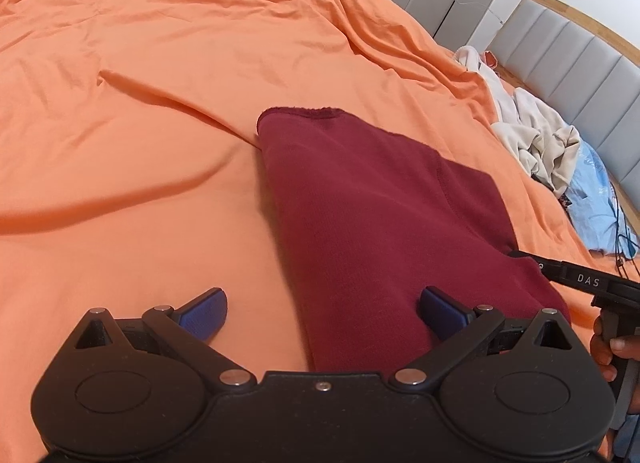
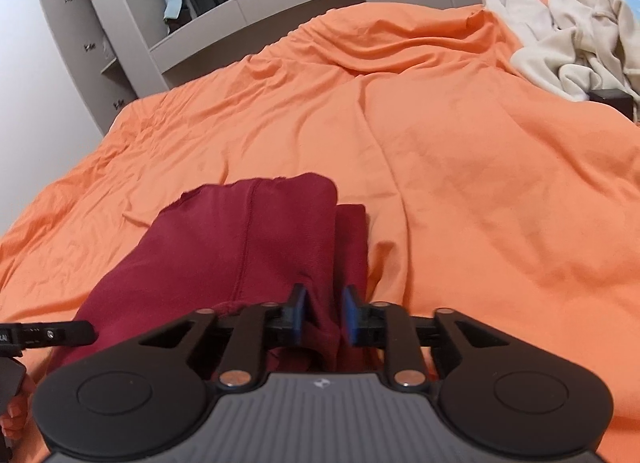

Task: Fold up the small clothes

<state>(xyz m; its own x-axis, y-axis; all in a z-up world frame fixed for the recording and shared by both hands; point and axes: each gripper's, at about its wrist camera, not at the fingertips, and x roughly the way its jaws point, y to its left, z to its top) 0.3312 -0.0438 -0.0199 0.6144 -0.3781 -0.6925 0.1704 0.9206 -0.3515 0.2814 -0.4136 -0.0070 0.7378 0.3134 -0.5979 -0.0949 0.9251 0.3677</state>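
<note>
an orange bedsheet [image 1: 160, 111] covers the whole bed, creased in long ridges. beyond it in the right wrist view stands a grey cabinet unit [image 2: 120, 23] with open shelves and small drawer handles, and in the left wrist view a grey padded headboard [image 1: 580, 75] with a wooden frame runs along the far right.

on the sheet lies the maroon garment [image 1: 380, 223], folded into a long narrow shape with a stitched seam running along it; a lower layer sticks out on its right side. its near end reaches under both grippers.

a heap of cream and white clothes [image 2: 572, 35] sits near the headboard, with a light blue printed piece [image 1: 596, 199] just beside it.

the left gripper [image 1: 324, 315] hovers over the garment's near left edge, its blue pads spread wide, one above bare sheet and one above the cloth, gripping nothing.

the right gripper [image 2: 325, 313] has its blue pads set narrowly apart with a raised fold of the maroon cloth between them; the pads do not seem to press on it.

in the left wrist view the right gripper's finger reads "das" [image 1: 588, 280], and a hand [image 1: 616, 347] holds its handle.
</note>
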